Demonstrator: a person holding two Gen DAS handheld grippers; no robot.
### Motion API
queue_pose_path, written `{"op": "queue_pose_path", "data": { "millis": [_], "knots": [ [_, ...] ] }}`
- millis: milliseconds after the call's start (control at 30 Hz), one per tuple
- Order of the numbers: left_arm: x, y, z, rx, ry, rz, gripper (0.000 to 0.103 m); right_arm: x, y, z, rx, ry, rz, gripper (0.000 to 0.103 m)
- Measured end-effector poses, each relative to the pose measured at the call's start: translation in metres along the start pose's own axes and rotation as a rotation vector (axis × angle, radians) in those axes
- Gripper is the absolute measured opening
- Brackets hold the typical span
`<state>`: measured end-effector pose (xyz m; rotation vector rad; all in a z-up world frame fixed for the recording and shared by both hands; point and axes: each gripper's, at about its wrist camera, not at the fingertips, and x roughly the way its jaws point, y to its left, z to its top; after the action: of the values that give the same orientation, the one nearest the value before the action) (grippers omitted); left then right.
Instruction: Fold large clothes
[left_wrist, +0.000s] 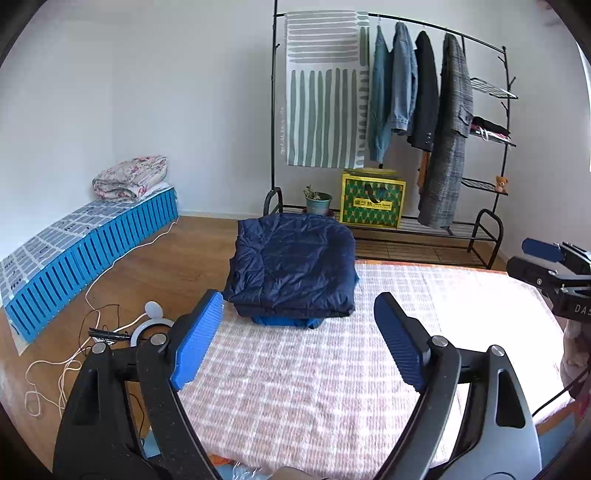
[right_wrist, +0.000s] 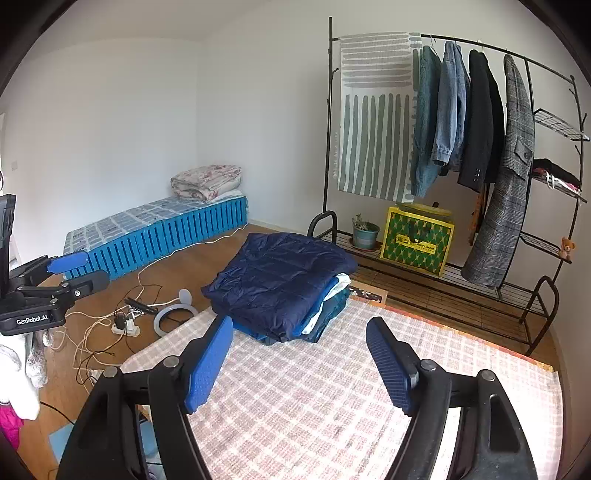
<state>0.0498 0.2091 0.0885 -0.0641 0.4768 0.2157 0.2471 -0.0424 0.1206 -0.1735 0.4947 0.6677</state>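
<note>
The navy quilted garment (left_wrist: 291, 266) lay folded atop the stack (right_wrist: 325, 310) at twelve o'clock; left gripper (left_wrist: 299, 332) and right gripper (right_wrist: 299, 354) hung empty, jaws apart. Nothing unfolded was visible on the checked mat (left_wrist: 314, 387).

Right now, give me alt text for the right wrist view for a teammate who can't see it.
The open, empty right gripper hovers over a pink checked blanket, facing a folded navy quilted jacket atop a stack of folded clothes at its far edge. Behind stands a clothes rack with hanging coats; the left gripper shows at left.

Folded clothes stack (left_wrist: 291, 269) on checked bed (left_wrist: 314, 387)
</note>
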Motion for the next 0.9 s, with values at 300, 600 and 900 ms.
{"op": "queue_pose_path", "data": {
  "millis": [300,600,900],
  "knots": [
    [-0.051,-0.030,-0.021,0.010,-0.056,0.004,0.103,-0.035,0.003,-0.031,-0.015,-0.016,-0.048,0.096],
    [-0.059,-0.052,-0.026,0.016,-0.054,0.045,0.103,-0.055,-0.006,-0.048,0.026,-0.047,-0.106,0.103],
    [-0.036,-0.060,-0.063,-0.056,0.039,0.023,0.103,-0.055,-0.014,-0.072,0.071,-0.037,-0.162,0.103]
  ]
}}
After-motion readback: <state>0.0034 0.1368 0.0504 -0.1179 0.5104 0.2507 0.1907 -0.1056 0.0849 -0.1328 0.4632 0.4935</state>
